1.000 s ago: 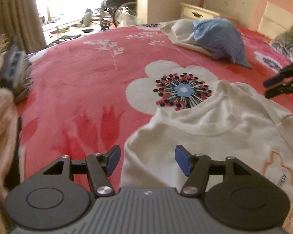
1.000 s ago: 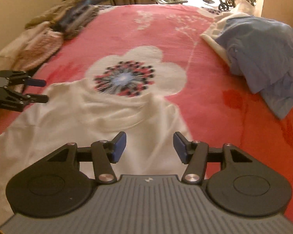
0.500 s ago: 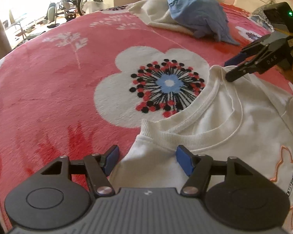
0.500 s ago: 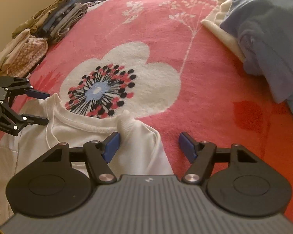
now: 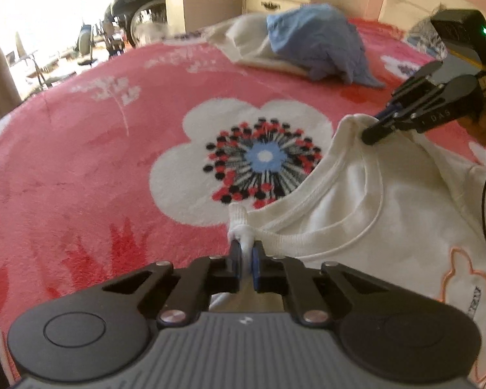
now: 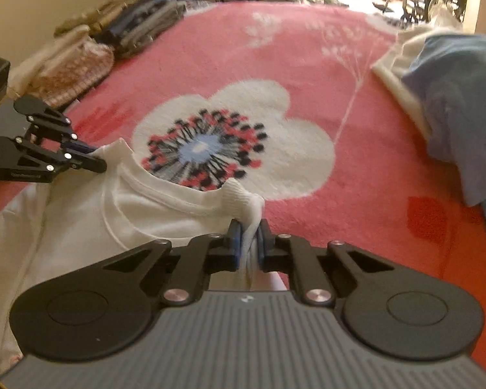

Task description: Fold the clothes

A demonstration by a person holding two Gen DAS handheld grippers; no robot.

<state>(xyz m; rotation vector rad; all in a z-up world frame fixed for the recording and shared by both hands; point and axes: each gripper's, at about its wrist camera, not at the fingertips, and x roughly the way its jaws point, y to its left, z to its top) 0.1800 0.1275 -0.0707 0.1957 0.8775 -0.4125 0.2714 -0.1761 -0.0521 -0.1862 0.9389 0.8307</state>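
A white shirt (image 5: 356, 214) with an orange outline print lies flat on the red flowered bedspread (image 5: 97, 168), neck opening toward the big white flower. My left gripper (image 5: 244, 249) is shut on a bunched bit of the shirt's shoulder beside the collar. In the right wrist view the shirt (image 6: 113, 214) shows again. There my right gripper (image 6: 248, 230) has its jaws closing, with the other shoulder's fabric pinched between its blue pads. Each gripper appears in the other's view: the right gripper (image 5: 376, 126) and the left gripper (image 6: 94, 159).
A crumpled blue garment (image 5: 317, 45) lies on a cream cloth (image 5: 249, 42) at the bed's far side. Folded clothes (image 6: 113, 42) are stacked along the wall edge. A white nightstand (image 5: 275, 1) and a wheelchair (image 5: 142, 9) stand beyond the bed.
Both grippers were open over the shirt's shoulders. They have moved down onto the fabric beside the collar and closed on it, bunching it up.
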